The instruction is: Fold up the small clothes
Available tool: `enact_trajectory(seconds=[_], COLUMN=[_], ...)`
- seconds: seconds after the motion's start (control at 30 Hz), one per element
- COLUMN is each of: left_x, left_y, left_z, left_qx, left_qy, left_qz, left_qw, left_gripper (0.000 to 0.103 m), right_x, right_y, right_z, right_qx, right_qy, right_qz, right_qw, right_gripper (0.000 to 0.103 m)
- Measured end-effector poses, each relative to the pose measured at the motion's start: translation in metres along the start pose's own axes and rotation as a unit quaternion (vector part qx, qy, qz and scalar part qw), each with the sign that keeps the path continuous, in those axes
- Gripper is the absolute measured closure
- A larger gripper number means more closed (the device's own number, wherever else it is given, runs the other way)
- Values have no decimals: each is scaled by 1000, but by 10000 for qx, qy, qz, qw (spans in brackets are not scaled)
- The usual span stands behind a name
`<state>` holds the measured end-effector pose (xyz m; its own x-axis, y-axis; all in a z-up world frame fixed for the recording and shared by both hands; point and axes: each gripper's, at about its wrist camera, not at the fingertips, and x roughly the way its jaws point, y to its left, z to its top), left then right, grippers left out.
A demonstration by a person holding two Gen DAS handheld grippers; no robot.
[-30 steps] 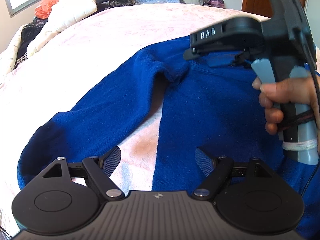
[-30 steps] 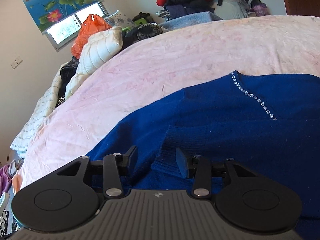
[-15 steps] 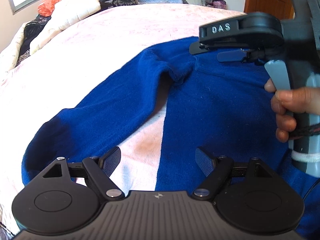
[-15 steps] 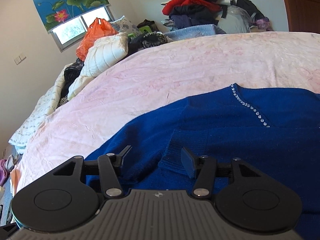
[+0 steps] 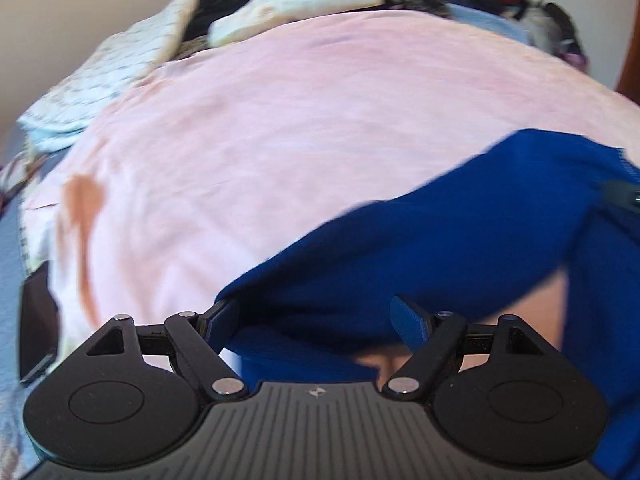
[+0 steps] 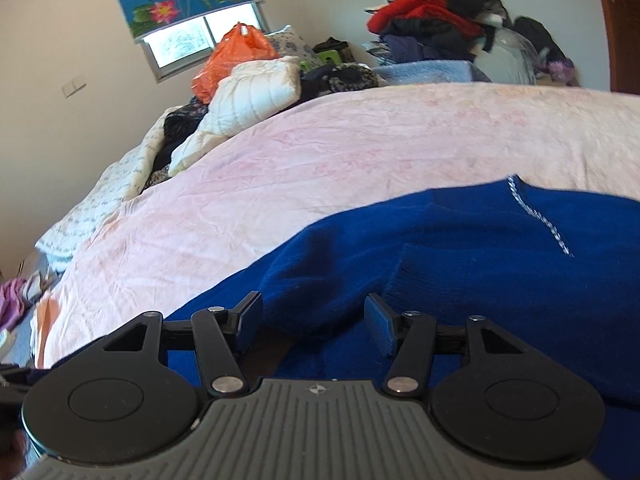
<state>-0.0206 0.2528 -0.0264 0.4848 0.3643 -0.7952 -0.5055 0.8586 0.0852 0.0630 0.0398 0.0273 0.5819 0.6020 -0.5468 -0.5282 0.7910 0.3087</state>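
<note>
While the blue sweater lies spread on the pink bedspread, its sleeve stretches across just ahead of the left gripper, whose jaws stand wide with the cloth between them but unpinched. The right gripper hangs over folded blue knit near the beaded neckline, its jaws opening, pads clear of the fabric.
</note>
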Motion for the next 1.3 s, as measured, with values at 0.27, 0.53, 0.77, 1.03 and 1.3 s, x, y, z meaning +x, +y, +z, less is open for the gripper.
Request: enact_trajectory(seconds=[0.27,0.53,0.77,1.03,1.3], left_x=[1,-20,-32,-24,-27], left_y=[80,86,98,112,110], left_z=[10,21,29,28,28], left_qx=[-754,-830,-940,-1196,-1208], left_qy=[-148,-440,-674,-560,-589], left_qz=[1088,959,833,744,617], left_qw=[9911,9910,9898,9884,9890], left_gripper=[22,22,22,22,22], right_x=[0,-4,14,35,46], right_y=[70,182,236,264,282], right_z=[-12,-82,-134,-165,-167], right_qx=[-1604,-4675,-6179,-6888,-6791], right_qy=[-18,-229,-338,-1232,-973], right_qz=[250,659,702,442,699], right_qw=[9867,8812,7824,7130,7242], right_gripper=[38,39,43,45,92])
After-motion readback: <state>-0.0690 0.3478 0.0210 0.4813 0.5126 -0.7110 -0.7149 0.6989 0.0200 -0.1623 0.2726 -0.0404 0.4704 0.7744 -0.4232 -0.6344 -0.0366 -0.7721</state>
